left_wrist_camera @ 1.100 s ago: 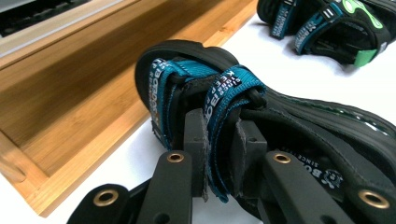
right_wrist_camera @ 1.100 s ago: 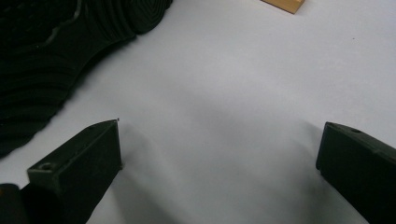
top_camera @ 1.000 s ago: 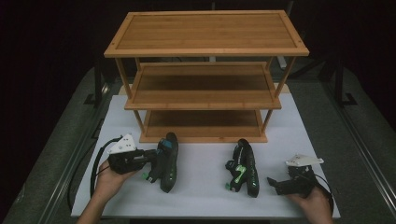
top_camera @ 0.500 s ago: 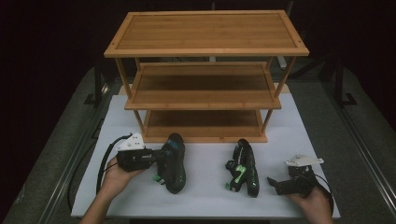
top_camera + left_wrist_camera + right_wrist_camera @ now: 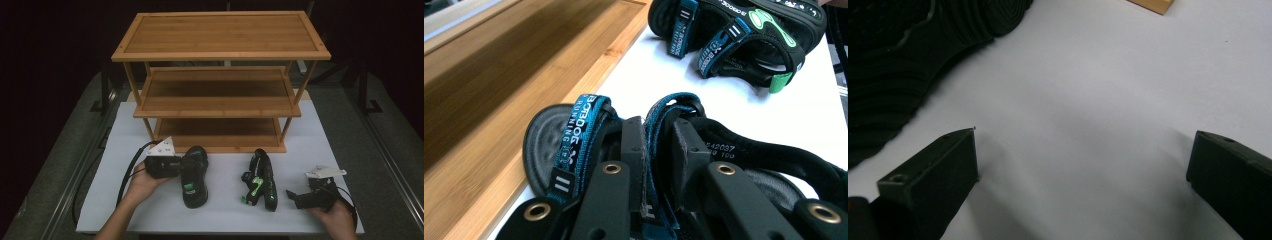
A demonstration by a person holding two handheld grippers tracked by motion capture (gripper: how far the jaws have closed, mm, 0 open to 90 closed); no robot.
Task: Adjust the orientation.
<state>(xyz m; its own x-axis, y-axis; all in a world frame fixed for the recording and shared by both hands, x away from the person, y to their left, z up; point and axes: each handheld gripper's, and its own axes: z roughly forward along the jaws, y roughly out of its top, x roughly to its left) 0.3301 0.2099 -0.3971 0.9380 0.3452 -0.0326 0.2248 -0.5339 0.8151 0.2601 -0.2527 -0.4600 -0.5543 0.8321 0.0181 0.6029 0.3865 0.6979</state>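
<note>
Two black sandals with teal straps and green marks lie on the white table in front of the wooden shelf rack [image 5: 220,35]. My left gripper [image 5: 176,167] comes at the left sandal [image 5: 194,175] from its left side. In the left gripper view that gripper [image 5: 658,135] is shut on a teal strap [image 5: 655,112] of this sandal [image 5: 544,145], and the other sandal [image 5: 744,35] lies farther off. The right sandal [image 5: 261,179] rests on its side. To its right my right gripper [image 5: 292,196] lies low on the table. Its jaws [image 5: 1083,145] stand wide open with nothing between them, beside the sandal's ribbed sole [image 5: 893,60].
The rack has three tiers; its bottom board [image 5: 499,75] runs close along the left sandal. A corner of the rack [image 5: 1153,4] shows past the right gripper. White table [image 5: 225,215] stretches between and in front of the sandals. Dark rails flank the table.
My left gripper has slid to the right with the left sandal in its grip, closer to the right sandal. The right hand and the right sandal have stayed put.
</note>
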